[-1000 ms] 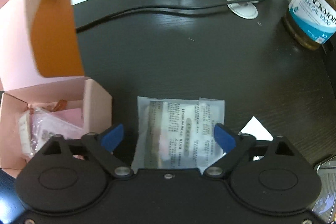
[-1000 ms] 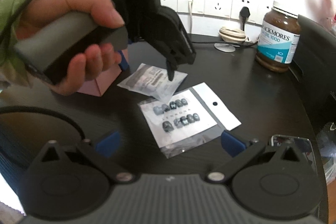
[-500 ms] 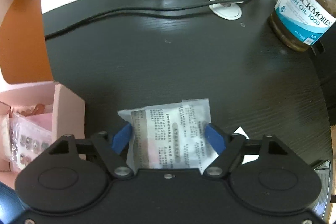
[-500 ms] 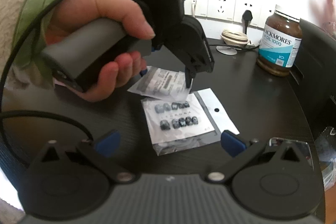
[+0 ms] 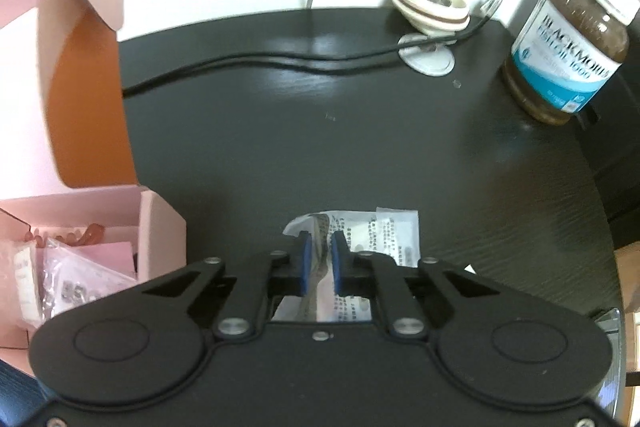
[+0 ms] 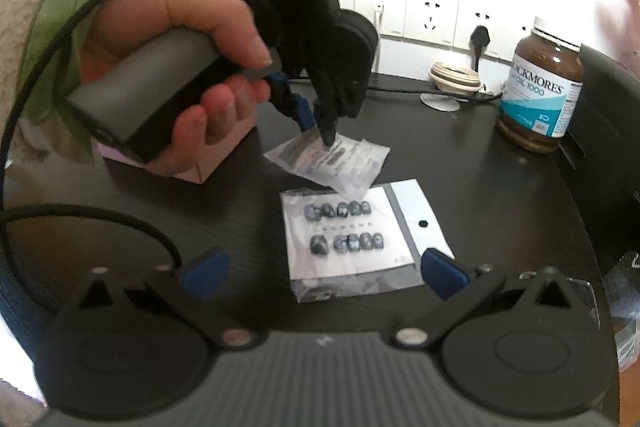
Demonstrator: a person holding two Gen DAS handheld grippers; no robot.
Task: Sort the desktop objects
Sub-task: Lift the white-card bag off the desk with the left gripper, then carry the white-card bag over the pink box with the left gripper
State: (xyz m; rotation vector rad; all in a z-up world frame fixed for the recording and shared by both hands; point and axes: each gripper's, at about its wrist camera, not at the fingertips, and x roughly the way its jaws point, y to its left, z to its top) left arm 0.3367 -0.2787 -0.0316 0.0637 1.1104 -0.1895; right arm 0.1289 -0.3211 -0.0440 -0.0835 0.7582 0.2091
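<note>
Pinching a fold of the printed sachet [image 5: 394, 235] on the tabletop [image 5: 320, 147], the left gripper [image 5: 319, 259] has its fingers closed tight. Right gripper [image 6: 324, 267] hangs open, empty, above the nail pack [image 6: 344, 235]. Risk: thin film slipping free during transfer to the pink box [image 5: 160, 223].

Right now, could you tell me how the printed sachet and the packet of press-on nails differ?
The printed sachet is pinched between the shut left tongs with one edge raised; the packet of press-on nails lies flat, in front of the open right tongs, untouched. The sachet is smaller and covered in text; the nail packet shows two rows of dark nails. Both are flat plastic packs on the black table.
</note>
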